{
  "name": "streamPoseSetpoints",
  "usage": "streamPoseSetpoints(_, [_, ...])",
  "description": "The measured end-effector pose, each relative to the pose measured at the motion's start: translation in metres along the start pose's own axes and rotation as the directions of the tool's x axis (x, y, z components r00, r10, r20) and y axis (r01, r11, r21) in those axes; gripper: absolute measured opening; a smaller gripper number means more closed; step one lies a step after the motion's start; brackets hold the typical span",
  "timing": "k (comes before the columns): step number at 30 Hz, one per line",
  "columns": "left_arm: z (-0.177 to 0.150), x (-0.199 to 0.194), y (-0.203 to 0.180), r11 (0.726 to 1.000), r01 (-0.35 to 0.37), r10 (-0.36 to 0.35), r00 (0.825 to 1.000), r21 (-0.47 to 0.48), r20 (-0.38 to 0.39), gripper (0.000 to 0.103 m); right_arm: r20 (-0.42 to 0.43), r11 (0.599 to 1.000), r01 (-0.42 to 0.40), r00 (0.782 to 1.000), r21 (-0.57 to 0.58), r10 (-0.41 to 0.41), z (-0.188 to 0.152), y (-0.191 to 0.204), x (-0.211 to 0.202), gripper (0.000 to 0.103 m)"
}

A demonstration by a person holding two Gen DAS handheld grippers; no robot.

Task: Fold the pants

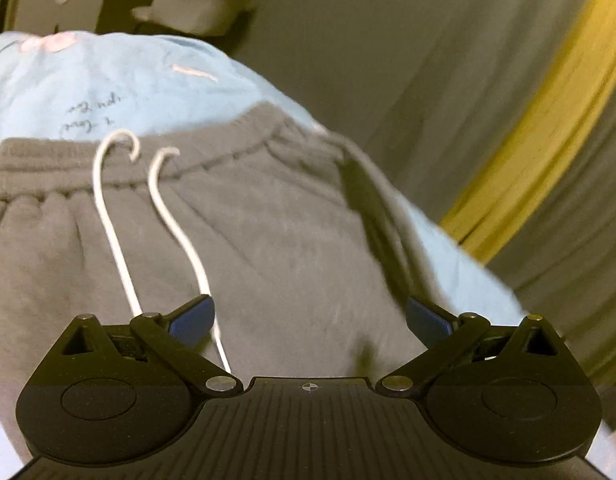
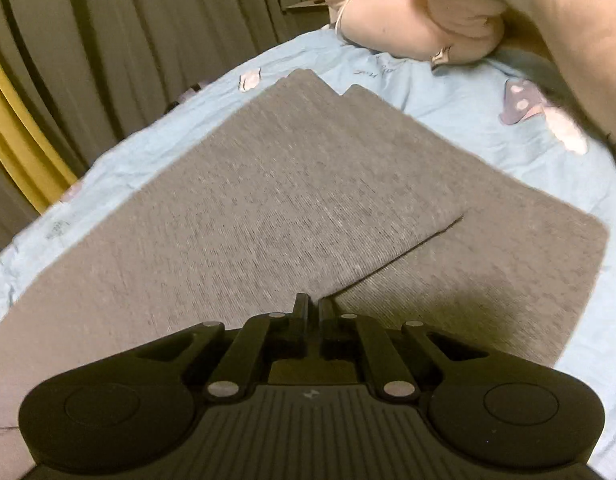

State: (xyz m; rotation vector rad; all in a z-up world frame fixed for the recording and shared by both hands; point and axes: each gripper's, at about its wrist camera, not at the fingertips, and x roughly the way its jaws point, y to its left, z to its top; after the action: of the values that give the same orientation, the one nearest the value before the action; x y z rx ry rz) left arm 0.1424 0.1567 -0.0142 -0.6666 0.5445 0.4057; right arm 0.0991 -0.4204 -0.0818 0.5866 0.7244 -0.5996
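Grey sweatpants (image 1: pixel 247 240) lie on a light blue sheet (image 1: pixel 107 80). In the left wrist view I see the elastic waistband (image 1: pixel 147 156) and two white drawstrings (image 1: pixel 107 220). My left gripper (image 1: pixel 310 316) is open over the upper part of the pants, with its blue-padded fingers (image 1: pixel 193 318) wide apart. In the right wrist view the two pant legs (image 2: pixel 267 200) lie flat, one overlapping the other. My right gripper (image 2: pixel 312 304) is shut just above the cloth at the edge of the upper leg; I cannot tell whether cloth is pinched in it.
Grey curtains (image 1: pixel 388 40) with a yellow stripe (image 1: pixel 548 120) hang beside the bed. A person's bare arm (image 2: pixel 568 20) and knee (image 2: pixel 408 16) rest on the sheet at the far right. A white furniture piece (image 1: pixel 203 4) stands behind the bed.
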Motion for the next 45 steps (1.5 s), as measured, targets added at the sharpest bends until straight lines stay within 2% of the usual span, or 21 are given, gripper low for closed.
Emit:
streamPoseSetpoints(4, [0.037, 0.003, -0.011, 0.998, 0.052, -0.053, 0.998, 0.029, 0.043, 0.103, 0.019, 0.997, -0.050, 0.999, 0.059, 0.049, 0.009, -0.010, 0.000, 0.006])
streamPoseSetpoints(7, [0.060, 0.038, -0.025, 0.989, 0.127, -0.125, 0.991, 0.069, -0.037, 0.103, 0.013, 0.986, -0.098, 0.995, 0.132, 0.097, 0.003, -0.033, 0.007, 0.008])
streamPoseSetpoints(9, [0.071, 0.071, -0.036, 0.988, 0.131, -0.120, 0.984, 0.077, -0.134, 0.103, 0.017, 0.968, -0.142, 0.990, 0.206, 0.141, 0.003, -0.043, 0.009, 0.010])
streamPoseSetpoints(11, [0.075, 0.097, -0.045, 0.986, 0.143, -0.125, 0.975, 0.085, -0.181, 0.098, 0.017, 0.950, -0.172, 0.985, 0.262, 0.173, 0.004, -0.049, 0.011, 0.011])
streamPoseSetpoints(13, [0.078, 0.116, -0.052, 0.988, 0.121, -0.099, 0.974, 0.097, -0.204, 0.087, 0.024, 0.932, -0.194, 0.980, 0.307, 0.196, 0.005, -0.055, 0.014, 0.011])
streamPoseSetpoints(16, [0.079, 0.148, -0.064, 0.985, 0.075, -0.030, 0.963, 0.157, -0.269, 0.084, 0.035, 0.905, -0.227, 0.972, 0.360, 0.230, 0.002, -0.061, 0.016, 0.014])
streamPoseSetpoints(18, [0.080, 0.165, -0.074, 0.977, 0.042, 0.023, 0.954, 0.208, -0.297, 0.063, 0.035, 0.890, -0.248, 0.966, 0.383, 0.255, 0.006, -0.064, 0.021, 0.017])
streamPoseSetpoints(20, [0.081, 0.169, -0.079, 0.974, 0.061, 0.008, 0.954, 0.219, -0.300, 0.058, 0.036, 0.879, -0.260, 0.963, 0.401, 0.268, 0.010, -0.067, 0.024, 0.019])
streamPoseSetpoints(22, [0.084, 0.170, -0.079, 0.973, 0.091, -0.022, 0.951, 0.213, -0.308, 0.030, 0.030, 0.880, -0.253, 0.964, 0.402, 0.264, 0.013, -0.066, 0.025, 0.019])
streamPoseSetpoints(23, [0.086, 0.167, -0.079, 0.972, 0.096, -0.022, 0.946, 0.216, -0.324, 0.010, 0.025, 0.886, -0.244, 0.966, 0.394, 0.256, 0.016, -0.064, 0.026, 0.017])
streamPoseSetpoints(25, [0.091, 0.153, -0.078, 0.967, 0.099, -0.025, 0.954, 0.234, -0.300, 0.009, 0.012, 0.910, -0.206, 0.976, 0.360, 0.216, 0.019, -0.059, 0.025, 0.006])
streamPoseSetpoints(28, [0.106, 0.112, -0.081, 0.946, 0.138, -0.075, 0.974, 0.294, -0.215, 0.009, -0.031, 0.943, -0.154, 0.985, 0.294, 0.171, 0.033, -0.044, 0.025, 0.005])
streamPoseSetpoints(31, [0.127, 0.049, -0.082, 0.917, 0.223, -0.190, 0.973, 0.330, -0.131, 0.009, 0.046, 0.957, -0.205, 0.979, 0.207, 0.200, 0.061, -0.027, -0.006, 0.005])
streamPoseSetpoints(32, [0.132, 0.030, -0.079, 0.910, 0.241, -0.215, 0.970, 0.338, -0.112, 0.009, 0.105, 0.949, -0.250, 0.967, 0.193, 0.233, 0.072, -0.025, -0.025, 0.005])
streamPoseSetpoints(35, [0.130, -0.045, -0.057, 0.861, 0.298, -0.312, 0.950, 0.412, -0.034, 0.010, 0.266, 0.910, -0.382, 0.905, 0.164, 0.332, 0.095, -0.038, -0.082, 0.005])
streamPoseSetpoints(37, [0.116, -0.077, -0.030, 0.855, 0.324, -0.335, 0.941, 0.405, -0.045, 0.010, 0.320, 0.885, -0.436, 0.872, 0.162, 0.371, 0.095, -0.059, -0.105, 0.005])
streamPoseSetpoints(38, [0.102, -0.090, -0.009, 0.854, 0.335, -0.337, 0.939, 0.398, -0.066, 0.011, 0.321, 0.880, -0.449, 0.865, 0.155, 0.385, 0.090, -0.073, -0.113, 0.005])
streamPoseSetpoints(40, [0.070, -0.098, 0.026, 0.866, 0.304, -0.275, 0.953, 0.398, -0.128, 0.013, 0.279, 0.901, -0.417, 0.885, 0.121, 0.372, 0.072, -0.092, -0.114, 0.005])
streamPoseSetpoints(42, [0.036, -0.087, 0.058, 0.880, 0.241, -0.165, 0.963, 0.410, -0.212, 0.018, 0.152, 0.945, -0.308, 0.945, 0.114, 0.290, 0.048, -0.109, -0.094, 0.006])
streamPoseSetpoints(43, [0.026, -0.074, 0.071, 0.893, 0.207, -0.109, 0.961, 0.400, -0.254, 0.018, 0.062, 0.963, -0.237, 0.971, 0.129, 0.230, 0.036, -0.118, -0.076, 0.006])
streamPoseSetpoints(45, [0.010, -0.050, 0.099, 0.936, 0.146, -0.028, 0.938, 0.321, -0.345, 0.019, -0.086, 0.976, -0.149, 0.983, 0.159, 0.164, 0.021, -0.130, -0.045, 0.006])
